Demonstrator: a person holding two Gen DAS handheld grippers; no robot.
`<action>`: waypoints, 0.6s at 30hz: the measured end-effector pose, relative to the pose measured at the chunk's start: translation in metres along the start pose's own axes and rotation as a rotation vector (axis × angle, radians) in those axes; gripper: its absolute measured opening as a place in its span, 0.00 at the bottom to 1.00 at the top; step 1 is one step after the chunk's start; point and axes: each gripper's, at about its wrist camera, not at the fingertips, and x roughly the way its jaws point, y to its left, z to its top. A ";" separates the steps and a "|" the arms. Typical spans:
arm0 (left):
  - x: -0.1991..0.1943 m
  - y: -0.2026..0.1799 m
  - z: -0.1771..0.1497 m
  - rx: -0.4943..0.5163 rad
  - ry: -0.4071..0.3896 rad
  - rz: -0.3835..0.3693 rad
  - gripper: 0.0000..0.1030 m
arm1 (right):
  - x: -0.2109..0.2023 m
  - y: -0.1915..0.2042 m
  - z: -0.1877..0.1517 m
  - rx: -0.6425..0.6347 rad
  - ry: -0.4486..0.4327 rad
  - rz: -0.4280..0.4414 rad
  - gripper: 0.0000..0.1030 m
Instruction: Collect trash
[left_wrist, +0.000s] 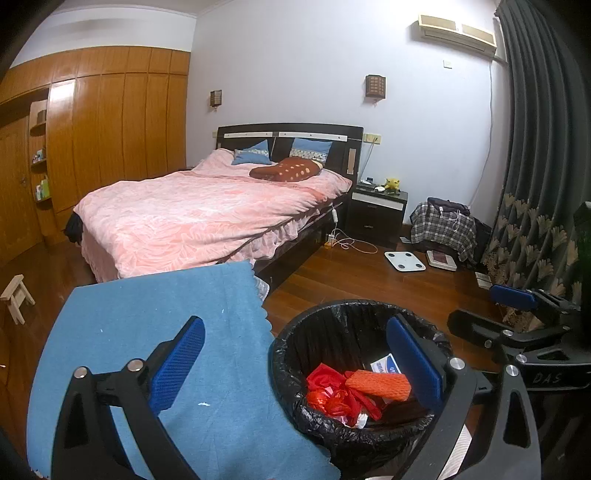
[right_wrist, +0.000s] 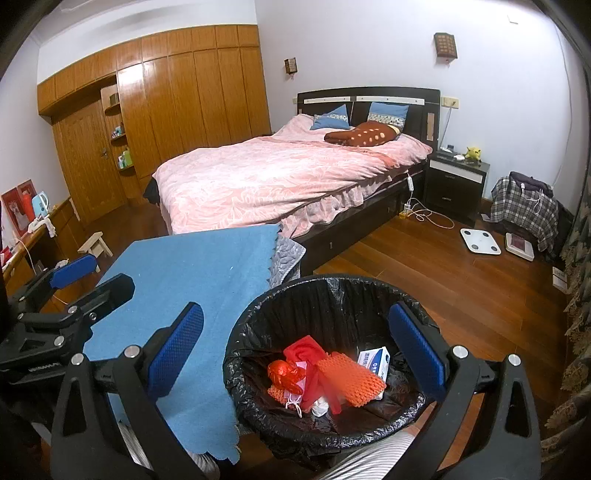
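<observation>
Both grippers empty, hovering over bin and blue cloth.

Left gripper (left_wrist: 295, 365) and right gripper (right_wrist: 297, 360) each have fingers spread wide, nothing between them. One black-lined trash bin (right_wrist: 258, 314) stands on the wood floor, just beside the right edge of the blue cloth (right_wrist: 184, 280). Inside: one orange foam net (right_wrist: 351, 380), one white-blue box (right_wrist: 375, 360), crumpled red wrappers (right_wrist: 291, 371), count unclear. Only the left view shows the AC unit (left_wrist: 456, 35) and curtain (left_wrist: 535, 147). Only the right view shows the desk (right_wrist: 26, 240) with one kettle (right_wrist: 40, 203). Two floor scales (left_wrist: 404, 261) near the nightstand (left_wrist: 378, 210).
</observation>
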 end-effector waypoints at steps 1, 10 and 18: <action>0.000 0.000 0.000 0.001 0.000 0.001 0.94 | 0.001 0.000 0.001 0.000 0.000 0.000 0.95; 0.000 0.001 0.000 -0.001 0.000 -0.001 0.94 | 0.001 0.000 0.000 0.000 0.000 0.000 0.95; -0.002 0.001 0.000 -0.002 0.001 0.001 0.94 | 0.001 0.001 0.000 -0.002 -0.001 -0.001 0.95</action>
